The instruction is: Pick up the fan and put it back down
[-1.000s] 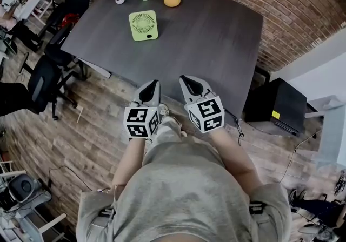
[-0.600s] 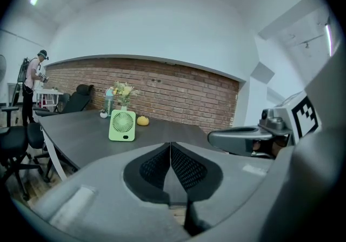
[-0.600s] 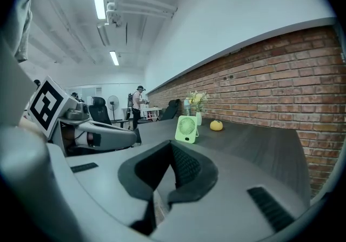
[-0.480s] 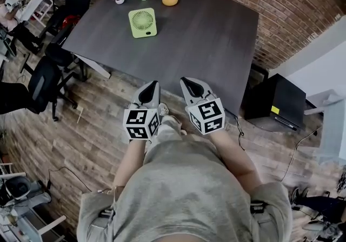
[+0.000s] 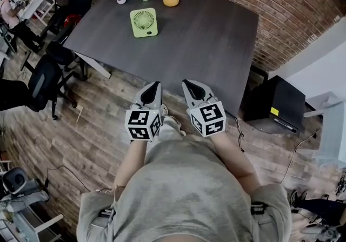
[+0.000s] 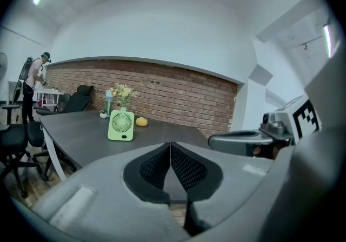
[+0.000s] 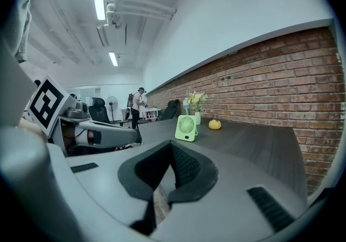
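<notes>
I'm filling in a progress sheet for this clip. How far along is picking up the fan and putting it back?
Done: nothing shows as done; the green fan stands upright on the far part of the table. In hand: the left gripper and right gripper are both shut and empty, by the table's near edge, well short of the fan. Left: reach it, open, grip, lift, set it down.

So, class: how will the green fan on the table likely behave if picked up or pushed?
The fan looks like a thin, rigid plastic box, so it is probably stiff and light. It stands upright on a narrow edge, so a push near its top may tip it. Its smooth casing could slip.
</notes>
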